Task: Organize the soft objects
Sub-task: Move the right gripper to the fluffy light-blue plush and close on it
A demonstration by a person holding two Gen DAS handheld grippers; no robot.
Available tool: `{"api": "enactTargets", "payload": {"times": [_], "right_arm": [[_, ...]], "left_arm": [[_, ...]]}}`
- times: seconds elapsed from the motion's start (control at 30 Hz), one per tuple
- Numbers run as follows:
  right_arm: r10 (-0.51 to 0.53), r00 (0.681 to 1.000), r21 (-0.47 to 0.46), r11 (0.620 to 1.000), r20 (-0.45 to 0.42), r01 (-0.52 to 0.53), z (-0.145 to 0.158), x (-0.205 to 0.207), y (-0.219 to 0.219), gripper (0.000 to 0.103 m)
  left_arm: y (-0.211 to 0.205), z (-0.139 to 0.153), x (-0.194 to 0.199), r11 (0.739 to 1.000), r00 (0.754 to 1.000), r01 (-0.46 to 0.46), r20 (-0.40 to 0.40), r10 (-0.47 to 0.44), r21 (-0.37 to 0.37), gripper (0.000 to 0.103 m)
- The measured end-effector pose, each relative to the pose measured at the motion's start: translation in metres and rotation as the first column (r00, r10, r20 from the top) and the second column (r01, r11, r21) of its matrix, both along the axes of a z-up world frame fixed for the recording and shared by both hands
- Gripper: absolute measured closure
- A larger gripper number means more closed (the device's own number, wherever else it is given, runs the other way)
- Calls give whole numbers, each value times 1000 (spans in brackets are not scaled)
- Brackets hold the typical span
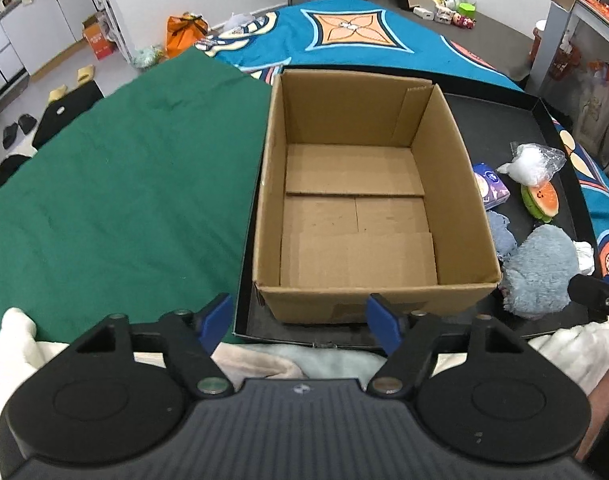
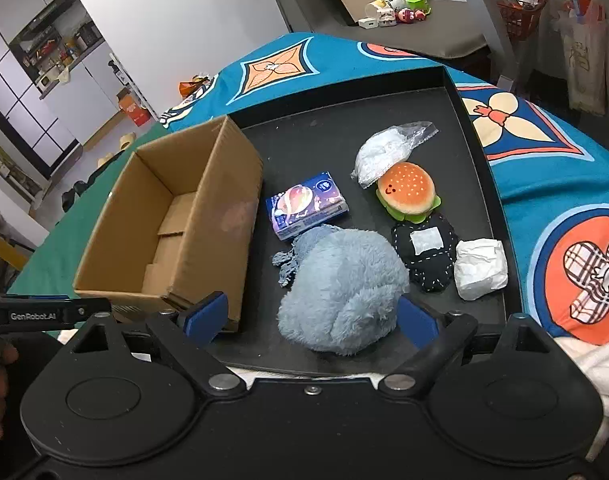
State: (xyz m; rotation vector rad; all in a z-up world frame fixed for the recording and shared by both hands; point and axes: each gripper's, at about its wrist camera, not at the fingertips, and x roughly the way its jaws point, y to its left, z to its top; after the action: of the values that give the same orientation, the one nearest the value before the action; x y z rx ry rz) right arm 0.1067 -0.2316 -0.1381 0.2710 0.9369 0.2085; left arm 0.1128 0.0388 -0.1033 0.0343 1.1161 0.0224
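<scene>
Both grippers are spread wide and hold nothing. Left gripper [image 1: 300, 326] hovers at the near wall of an open cardboard box [image 1: 378, 294] standing on a black tray [image 2: 384, 120]. Right gripper [image 2: 312, 320] brackets a fluffy blue plush [image 2: 340, 292] lying beside the box. Beyond it lie a tissue pack [image 2: 306, 204], burger toy [image 2: 406, 192], dark stitched pouch [image 2: 426, 256] and white bundle [image 2: 480, 268].
</scene>
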Motion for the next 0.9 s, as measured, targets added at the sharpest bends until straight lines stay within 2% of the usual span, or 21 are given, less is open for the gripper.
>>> {"api": "enactTargets", "payload": {"times": [0.2,0.47,0.63,0.77,0.9], "right_arm": [[-5,1000,-10,1000,-18,5,-14,6,1,16],[-18,999,10,1000,-50,19,-33,15,0,20],[-14,998,38,999,-61,17,-43,21,1,21],[-12,996,54,998,-87,17,-50,24,1,38],[-20,997,64,998,-76,25,-51,24,-2,47]], "left_arm": [[4,-1,3,1000,1000,6,-15,-6,-16,43],[6,16,12,999,999,44,8,-43,-5,43],[6,14,25,999,999,47,9,-47,6,43],[9,1,35,999,999,38,-16,-38,31,51],[12,-8,42,999,999,27,-34,-26,40,58]]}}
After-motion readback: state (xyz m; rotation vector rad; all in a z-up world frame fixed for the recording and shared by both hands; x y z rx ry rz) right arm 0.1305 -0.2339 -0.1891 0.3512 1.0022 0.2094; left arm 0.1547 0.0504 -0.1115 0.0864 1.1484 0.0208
